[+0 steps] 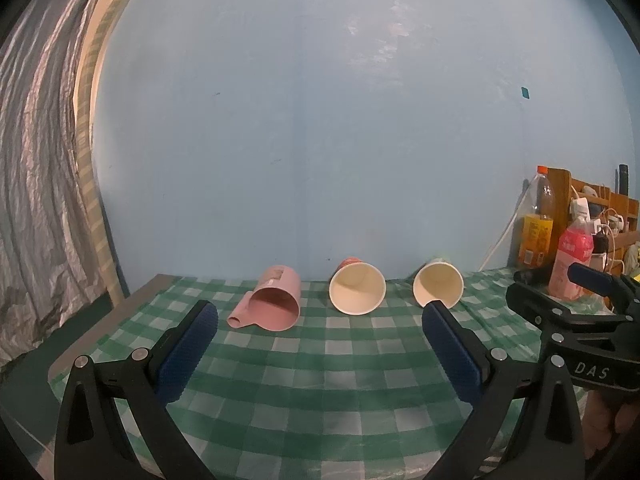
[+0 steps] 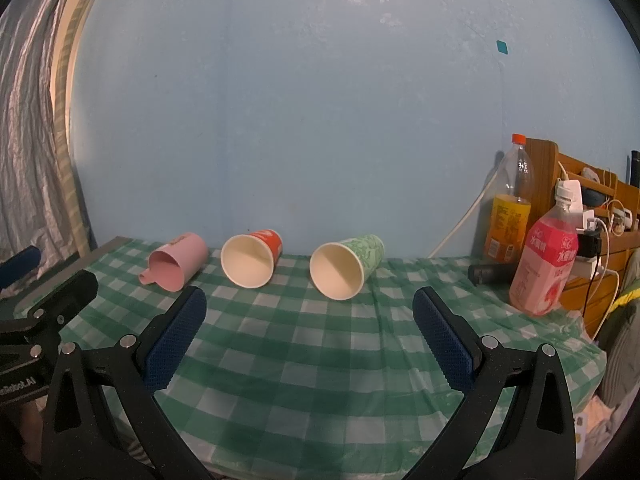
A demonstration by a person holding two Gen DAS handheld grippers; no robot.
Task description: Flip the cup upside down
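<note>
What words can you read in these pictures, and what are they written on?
"DAS": on the black body of the right gripper, seen from the left wrist.
"...nRobot.AI", start cut off: on the left gripper, seen from the right wrist.
"水蜜桃": on the pink bottle.
Orange bottle label and red cup print: too blurred to read.

Three cups lie on their sides in a row along the back of the desk (image 2: 320, 360), near the wall, mouths toward the front. The mug (image 2: 176, 262) is leftmost, handle at its left; a paper cup (image 2: 250, 258) lies in the middle, and another paper cup (image 2: 346, 266) to its right. Further right stand two bottles, the short bottle (image 2: 544, 264) before the tall bottle (image 2: 510, 208), with a shelf (image 2: 600, 208) behind them.
</note>
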